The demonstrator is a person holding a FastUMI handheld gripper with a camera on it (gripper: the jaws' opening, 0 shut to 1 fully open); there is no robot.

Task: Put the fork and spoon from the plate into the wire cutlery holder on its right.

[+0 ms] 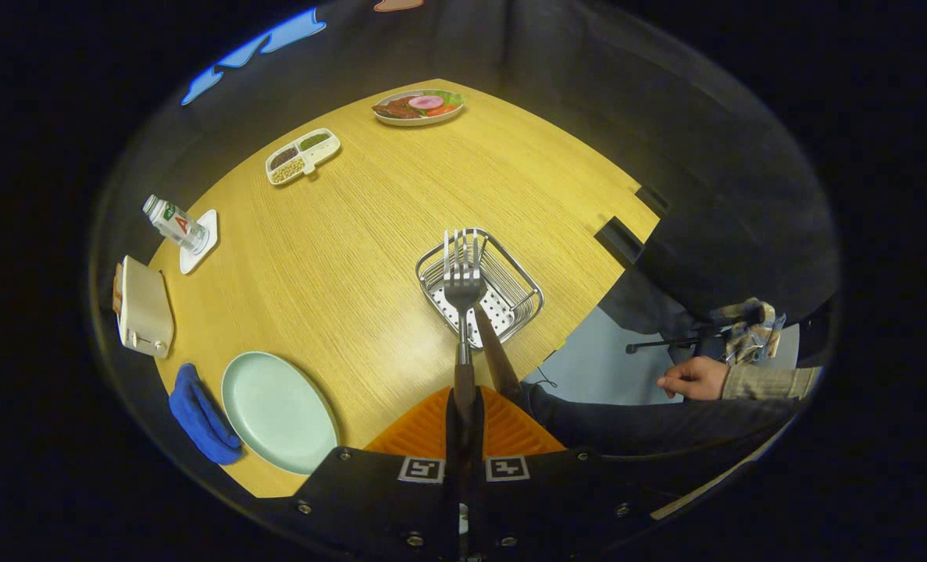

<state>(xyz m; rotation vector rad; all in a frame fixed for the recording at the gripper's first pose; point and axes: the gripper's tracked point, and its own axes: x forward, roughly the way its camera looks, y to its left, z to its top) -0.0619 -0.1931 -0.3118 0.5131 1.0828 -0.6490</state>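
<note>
Table (401,195): wooden top; your work sits near its right edge.
Plate (276,410): pale green, bare, by the near edge; no spoon is visible on it.
Wire cutlery holder (502,308): right of the plate, just ahead of your fingers; a dark handle already leans over its near rim, whether the spoon's you cannot tell.
Gripper (464,406): your orange fingers (424,433) are closed tight on the fork's handle.
Fork (462,293): upright, tines raised over the holder.
Risk: in my judgement, a loose release could tip the fork over the rim or knock the leaning handle.
Surroundings: toaster (144,308), blue cloth (197,417), bottle (174,222), divided tray (303,154) and food plate (418,107) stand well apart; nothing blocks you.
</note>
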